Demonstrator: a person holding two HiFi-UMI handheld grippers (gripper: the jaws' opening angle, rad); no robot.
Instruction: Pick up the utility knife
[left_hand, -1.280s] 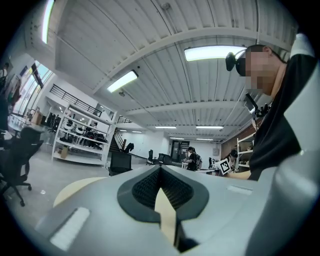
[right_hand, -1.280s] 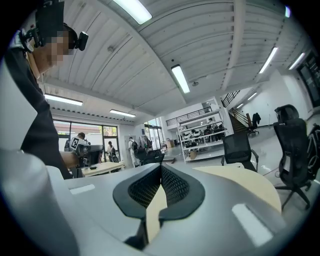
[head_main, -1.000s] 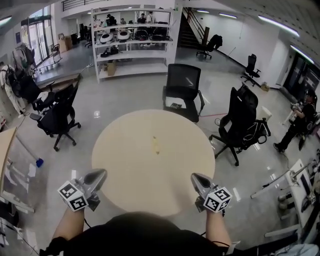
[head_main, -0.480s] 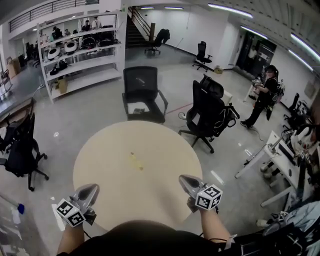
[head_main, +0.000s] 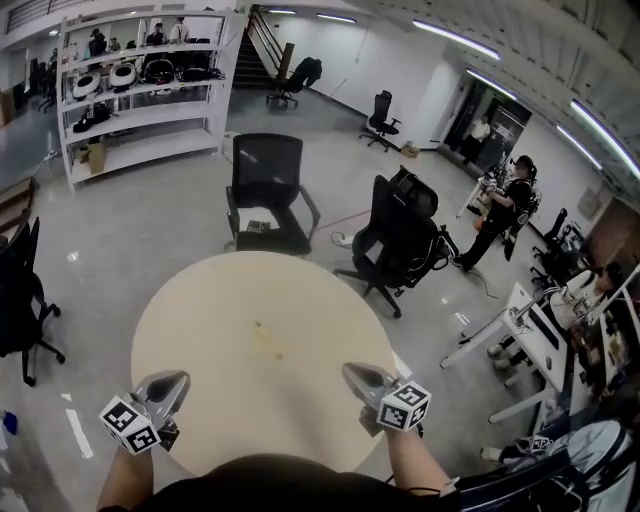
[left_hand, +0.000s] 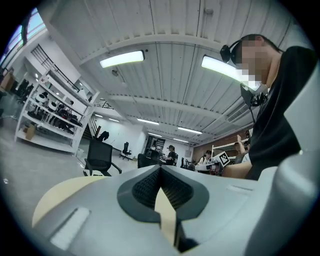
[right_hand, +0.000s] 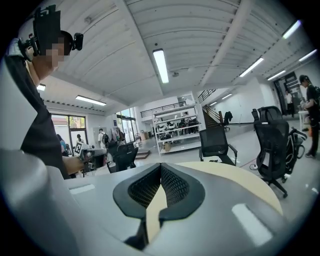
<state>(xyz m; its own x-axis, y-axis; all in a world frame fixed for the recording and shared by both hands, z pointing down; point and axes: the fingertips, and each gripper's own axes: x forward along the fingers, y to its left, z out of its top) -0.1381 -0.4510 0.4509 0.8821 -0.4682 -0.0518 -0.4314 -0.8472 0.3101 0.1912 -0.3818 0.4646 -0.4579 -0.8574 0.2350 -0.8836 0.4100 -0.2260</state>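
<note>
While not yet begun, status as follows.
Utility knife (head_main: 268, 340): flat near the middle of the table (head_main: 200, 320), untouched, well ahead of both grippers.
Left gripper (head_main: 176, 381): jaws together, empty.
Right gripper (head_main: 352, 371): jaws together, empty.
Remaining: reach, open, grip, lift.

Small yellow utility knife (head_main: 267, 340), lying flat, near table (head_main: 190, 330) centre

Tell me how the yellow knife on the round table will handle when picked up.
The knife looks small and slim, so probably light and stiff. It lies flat on the smooth table, so it may slide when nudged rather than roll. Its low profile likely leaves little to pinch.
</note>
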